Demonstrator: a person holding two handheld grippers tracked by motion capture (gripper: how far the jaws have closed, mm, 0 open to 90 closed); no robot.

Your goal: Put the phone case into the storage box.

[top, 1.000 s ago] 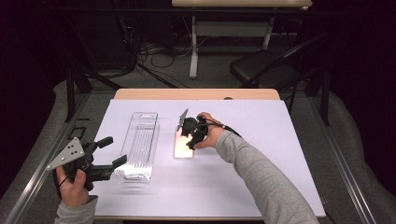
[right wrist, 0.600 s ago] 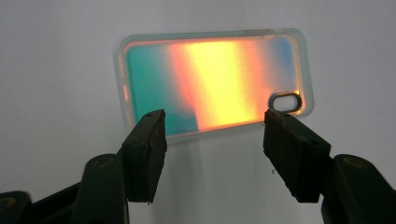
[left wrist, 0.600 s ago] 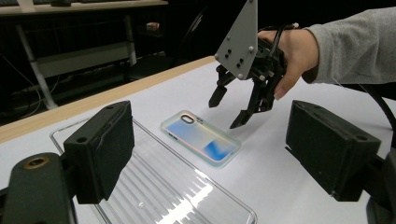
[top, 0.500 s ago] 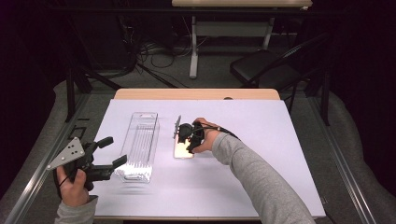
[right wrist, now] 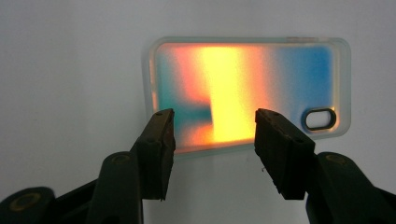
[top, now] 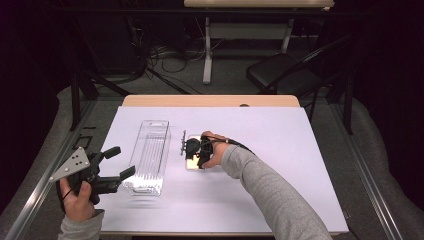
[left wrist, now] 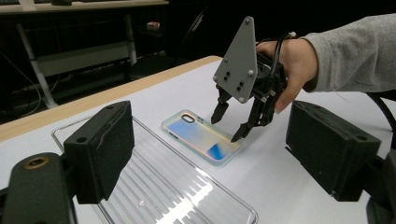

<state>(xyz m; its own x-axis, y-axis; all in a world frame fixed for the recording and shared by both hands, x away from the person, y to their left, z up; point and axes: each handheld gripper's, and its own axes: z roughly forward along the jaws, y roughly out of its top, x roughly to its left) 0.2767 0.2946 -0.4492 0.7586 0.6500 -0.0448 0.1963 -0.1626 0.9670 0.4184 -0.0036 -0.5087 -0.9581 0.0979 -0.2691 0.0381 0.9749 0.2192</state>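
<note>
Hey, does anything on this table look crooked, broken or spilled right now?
Nothing stands out. The phone case lies flat on the white table cover, whole and clean, beside the clear plastic tray, which also sits flat. No spills or cracks are visible.

The right gripper point(top: 192, 150) now sits lower over the phone case point(top: 192, 161) than a second ago, its jaws closing, not yet gripping it.

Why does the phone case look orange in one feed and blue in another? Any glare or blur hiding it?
Right gripper view: the case glows orange-yellow, its edges soft. Left gripper view: it reads mostly blue, sharp, while the near jaws blur. High view: it is a bright glare patch by the right gripper; surroundings dark.
</note>
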